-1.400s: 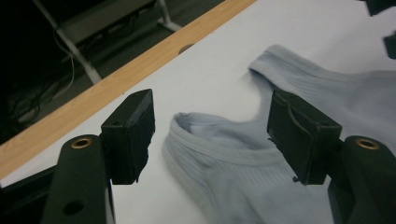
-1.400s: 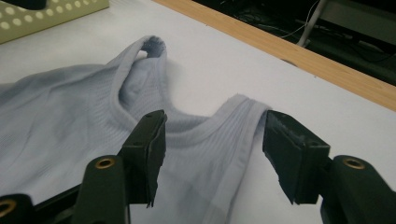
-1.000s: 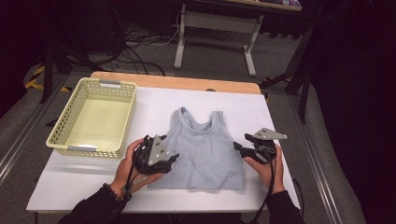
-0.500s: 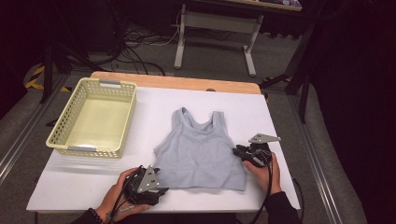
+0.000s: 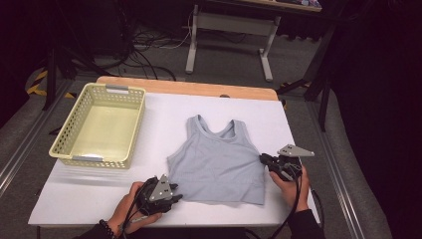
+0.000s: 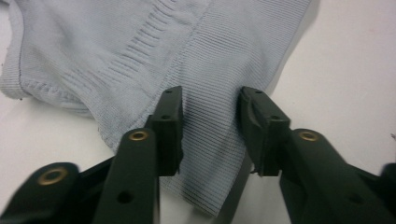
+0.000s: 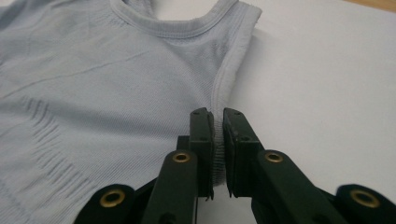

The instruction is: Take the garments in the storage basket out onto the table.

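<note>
High view: white table (image 5: 99, 199) with a yellow basket (image 5: 98, 125) at its left, well apart from a grey top (image 5: 217, 162) that lies flat right of centre, straps far, hem near. The top's long axis runs near to far; the coming move, most likely a lift or a fold, turns on the two grips being on opposite sides of that axis. Right gripper (image 5: 267, 162) sits at the top's right side edge, about mid-height, touching the cloth. Left gripper (image 5: 174, 196) sits at the near left hem corner, lower on the garment than the right one, so the two holds are not level with each other. Left gripper view: the left gripper (image 6: 212, 135) straddles a ridge of ribbed cloth near the hem corner; jaws have just been closing, a moderate gap remains, cloth lies between them, and I cannot see the pads pressing it yet. Right gripper view: the right gripper (image 7: 219, 154) has just been closing too and is now narrow, with the seamed side edge below the armhole pinched between the jaws. Judgement: the right side is secured, the left not yet; lifting now would drag the top to the right.
</note>
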`<state>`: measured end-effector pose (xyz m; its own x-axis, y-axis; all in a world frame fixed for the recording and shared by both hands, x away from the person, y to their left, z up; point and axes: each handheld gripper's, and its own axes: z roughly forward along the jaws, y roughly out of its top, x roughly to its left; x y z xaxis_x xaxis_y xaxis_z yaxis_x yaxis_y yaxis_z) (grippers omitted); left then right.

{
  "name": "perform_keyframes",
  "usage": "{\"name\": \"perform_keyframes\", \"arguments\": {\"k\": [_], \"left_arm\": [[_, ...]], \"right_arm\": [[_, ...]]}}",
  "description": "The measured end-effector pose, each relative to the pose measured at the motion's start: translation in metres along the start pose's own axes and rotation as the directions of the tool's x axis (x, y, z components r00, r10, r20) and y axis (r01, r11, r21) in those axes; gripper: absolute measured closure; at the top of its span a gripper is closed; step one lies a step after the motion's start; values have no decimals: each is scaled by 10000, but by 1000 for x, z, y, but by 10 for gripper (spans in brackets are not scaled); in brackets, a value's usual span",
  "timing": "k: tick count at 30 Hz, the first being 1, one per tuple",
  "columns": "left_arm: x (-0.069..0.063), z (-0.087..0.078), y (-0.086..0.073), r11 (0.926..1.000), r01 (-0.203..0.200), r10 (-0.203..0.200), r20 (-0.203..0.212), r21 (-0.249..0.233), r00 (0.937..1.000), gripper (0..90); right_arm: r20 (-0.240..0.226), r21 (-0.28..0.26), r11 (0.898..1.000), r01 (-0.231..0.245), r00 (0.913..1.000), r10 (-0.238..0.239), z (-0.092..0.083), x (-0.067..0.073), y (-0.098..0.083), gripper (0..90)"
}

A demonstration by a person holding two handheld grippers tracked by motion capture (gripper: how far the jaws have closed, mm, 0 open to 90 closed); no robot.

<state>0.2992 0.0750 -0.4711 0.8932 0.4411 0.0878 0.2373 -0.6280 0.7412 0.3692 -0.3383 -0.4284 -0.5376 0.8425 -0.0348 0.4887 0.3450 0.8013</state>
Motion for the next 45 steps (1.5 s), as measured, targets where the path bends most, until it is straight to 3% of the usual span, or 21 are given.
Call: {"name": "perform_keyframes", "arguments": {"k": [1,2,5,6,7,10,14,16,18,22,26,30,32,35,38,41,45], "left_arm": [[0,1,1,10000,-84,84,11,-16,10000,668],[1,1,2,9997,-220,220,-101,43,9997,719],[4,1,3,9994,-313,315,-143,122,9994,793],[4,1,3,9994,-313,315,-143,122,9994,798],[4,1,2,9997,-227,228,-116,117,9997,810],[5,0,3,9988,-453,455,-141,185,9989,818],[7,-2,4,9990,-400,404,-166,210,9990,825],[9,-7,4,9985,-533,537,-325,153,9980,829],[9,-9,4,9985,-541,542,-331,41,9980,830],[14,-36,11,9947,-500,440,-680,-899,9967,832],[13,-51,17,9886,-542,424,-861,-1407,9954,831],[11,-56,20,9853,-534,383,-951,-1623,9947,831],[11,-54,20,9863,-589,442,-970,-1538,9943,829],[11,-52,18,9879,-545,417,-899,-1453,9951,828],[9,-52,18,9891,-603,490,-855,-1344,9951,826],[4,-53,14,9899,-826,734,-818,-1155,9939,825],[-3,-49,5,9930,-856,814,-527,-815,9953,826]], "right_arm": [[30,-10,10000,-44,10000,44,3,0,-1,794],[169,-20,10000,-7,9999,7,8,1,-1,701],[153,-268,9995,-185,9997,189,5,1,-2,541],[153,-268,9995,-185,9997,189,5,1,-2,541],[195,-312,9989,-360,9991,366,2,0,-4,476],[128,-504,9971,-565,9983,572,-6,0,-8,433],[-58,-385,9971,-658,9978,657,-13,1,-19,417],[-169,-71,9968,-797,9967,796,-10,0,-24,424],[-307,84,9967,-813,9962,815,-6,-1,-25,466],[-771,183,9972,-730,9943,742,3,5,-25,614],[-686,150,9995,-278,9972,287,8,13,-22,743],[-536,-36,9999,-100,9985,98,8,17,-18,775],[-369,-106,9999,-99,9993,95,6,19,-16,758],[191,-165,9998,-150,9997,153,-1,21,-14,555],[426,-241,9994,-250,9988,260,-12,26,-14,451],[184,-322,9989,-348,9992,354,-22,34,-19,444],[-510,112,9983,-564,9971,569,-25,44,-34,432]]}}
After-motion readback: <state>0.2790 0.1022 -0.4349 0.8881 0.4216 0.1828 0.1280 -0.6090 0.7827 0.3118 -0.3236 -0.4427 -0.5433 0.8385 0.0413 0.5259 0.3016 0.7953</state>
